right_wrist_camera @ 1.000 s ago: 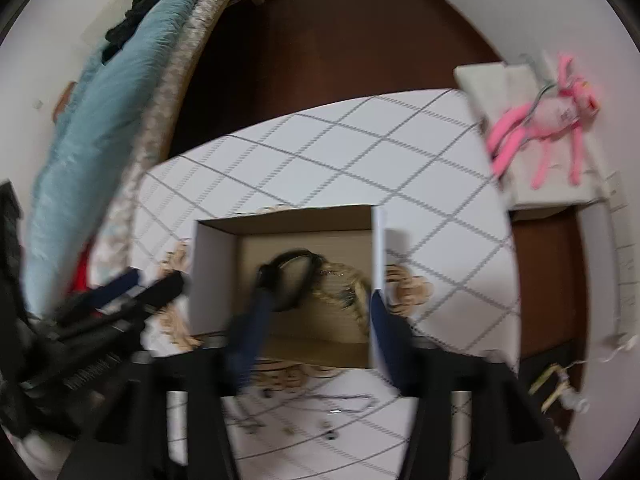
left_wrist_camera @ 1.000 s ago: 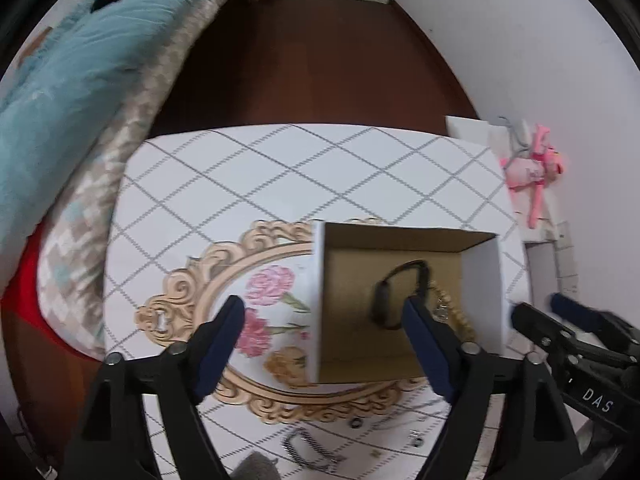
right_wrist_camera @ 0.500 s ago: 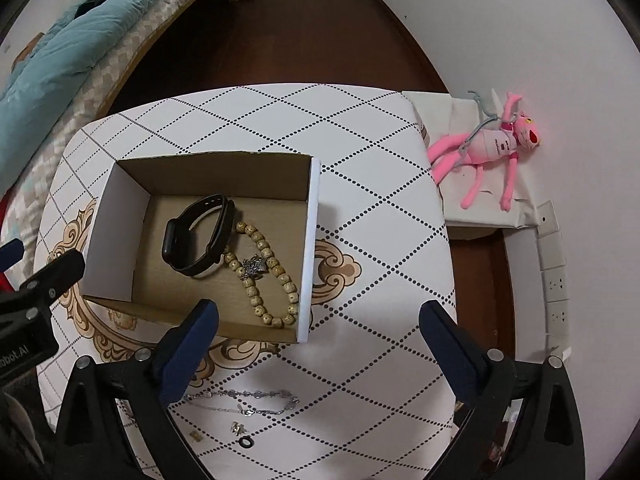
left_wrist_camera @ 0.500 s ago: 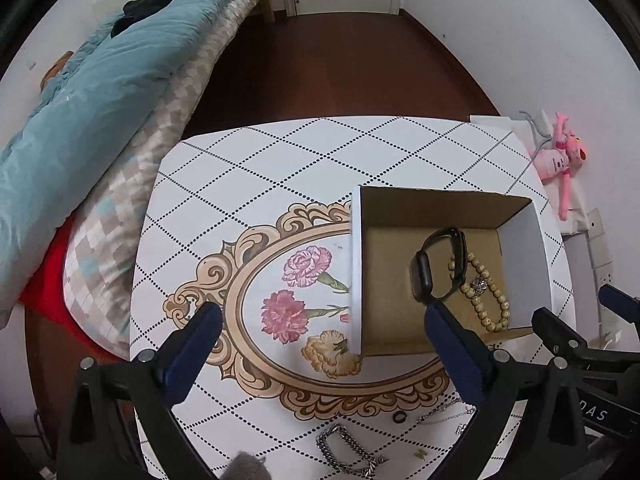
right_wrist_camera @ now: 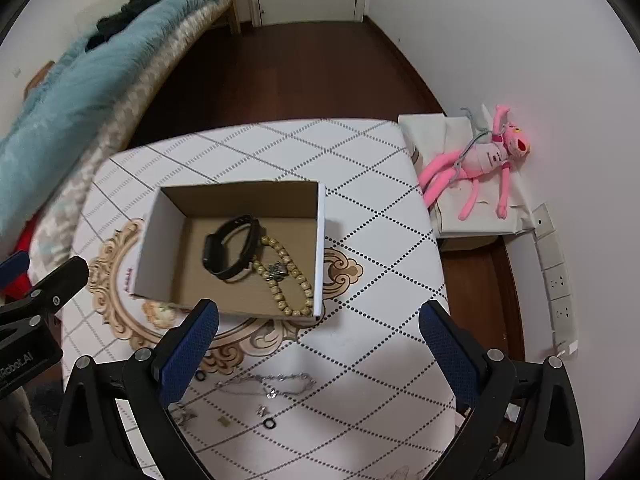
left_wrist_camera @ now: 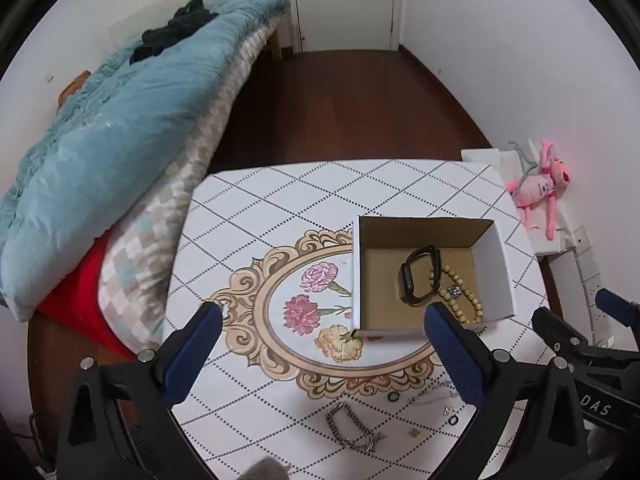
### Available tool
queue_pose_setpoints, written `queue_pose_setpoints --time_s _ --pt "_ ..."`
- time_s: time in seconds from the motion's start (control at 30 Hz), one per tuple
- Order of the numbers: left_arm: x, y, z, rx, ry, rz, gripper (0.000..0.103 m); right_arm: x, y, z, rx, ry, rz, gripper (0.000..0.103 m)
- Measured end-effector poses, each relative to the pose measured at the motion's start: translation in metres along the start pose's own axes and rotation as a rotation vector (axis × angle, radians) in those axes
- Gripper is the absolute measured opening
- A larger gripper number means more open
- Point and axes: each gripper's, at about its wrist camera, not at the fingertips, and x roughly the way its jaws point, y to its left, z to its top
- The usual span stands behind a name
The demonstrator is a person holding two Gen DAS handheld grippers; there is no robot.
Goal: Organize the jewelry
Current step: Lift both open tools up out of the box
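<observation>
Both claws spread, empty; only the left view shows the chunky chain bracelet (left_wrist_camera: 352, 428).

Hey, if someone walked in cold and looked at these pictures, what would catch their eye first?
Probably the open cardboard box on the patterned table, with a black wristband and a beaded bracelet lying inside. Next, the pink plush toy on a white bag beside the table, by the wall. Loose silver chains and small rings lie on the table's near edge.
</observation>
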Motion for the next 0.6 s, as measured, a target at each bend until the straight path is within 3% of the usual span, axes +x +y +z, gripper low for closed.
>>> queue_pose_setpoints --time_s 0.33,0.6 --pt "-0.048 0.006 -0.024 -0.002 -0.048 -0.032 0.103 -0.068 0.002 -0.023 0.005 -0.118 -0.002 0.102" --pt "-0.066 0.01 -0.037 -0.005 -0.059 -0.034 0.103 -0.1 0.004 -0.044 0.024 -0.161 0.037 0.101"
